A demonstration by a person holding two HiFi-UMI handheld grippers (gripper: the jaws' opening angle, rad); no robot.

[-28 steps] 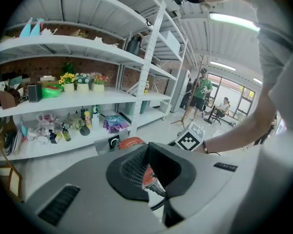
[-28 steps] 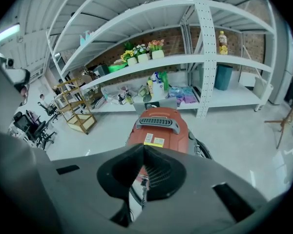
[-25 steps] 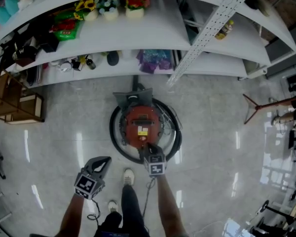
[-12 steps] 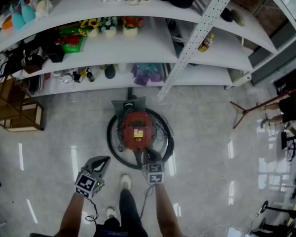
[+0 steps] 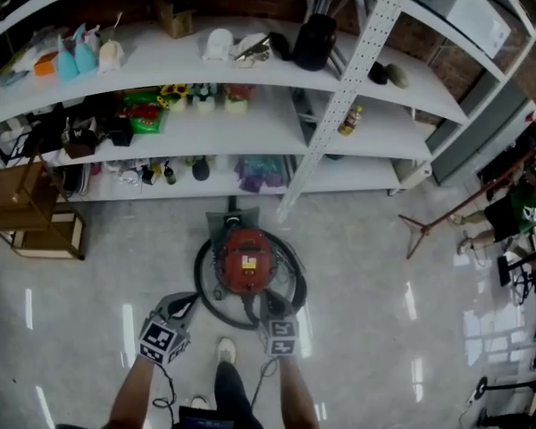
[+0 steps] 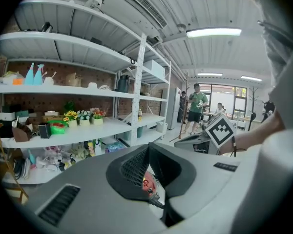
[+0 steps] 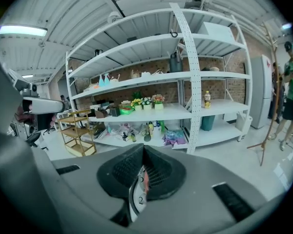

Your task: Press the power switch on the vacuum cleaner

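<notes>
Our left gripper (image 5: 182, 306) and right gripper (image 5: 270, 300) sit closed, empty, lower centre, near the round red vacuum cleaner (image 5: 247, 262); white metal shelves (image 5: 272, 125) above hold potted flowers (image 5: 196, 94).

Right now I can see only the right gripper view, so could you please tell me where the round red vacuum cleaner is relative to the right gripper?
Observer: In the head view, the round red vacuum cleaner lies just ahead of the right gripper, whose tips reach its near edge.
Operator: Thank you; where is the left gripper?
Observer: The left gripper hangs left of the vacuum, beside the black hose looped around it.
Operator: Is it holding anything?
Observer: No; the left gripper view shows its jaws together with nothing between.
</notes>
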